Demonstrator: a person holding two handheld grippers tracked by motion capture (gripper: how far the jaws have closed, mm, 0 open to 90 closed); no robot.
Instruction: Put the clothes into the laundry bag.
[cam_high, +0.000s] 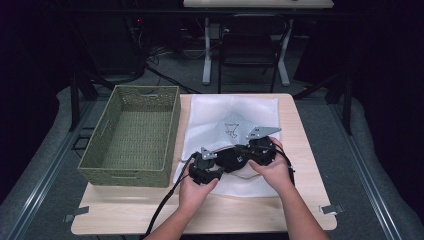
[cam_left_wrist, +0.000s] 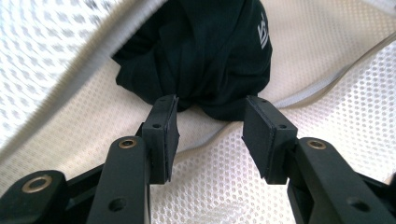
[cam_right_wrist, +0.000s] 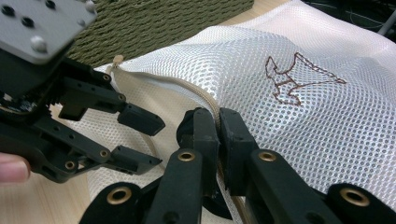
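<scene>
The right gripper (cam_right_wrist: 218, 122) pinches the zipper edge of the white mesh bag (cam_right_wrist: 299, 116), holding the mouth up. The left gripper (cam_left_wrist: 211, 135) stands parted, the black garment (cam_left_wrist: 205, 51) at twelve o'clock, seemingly loose inside. Push the garment deeper, keeping the mouth raised.

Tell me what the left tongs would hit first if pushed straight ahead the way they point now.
Most likely the black garment in the mouth of the white mesh laundry bag. The left tongs stand open, aimed at it, with nothing between; the exact gap is hard to judge.
</scene>
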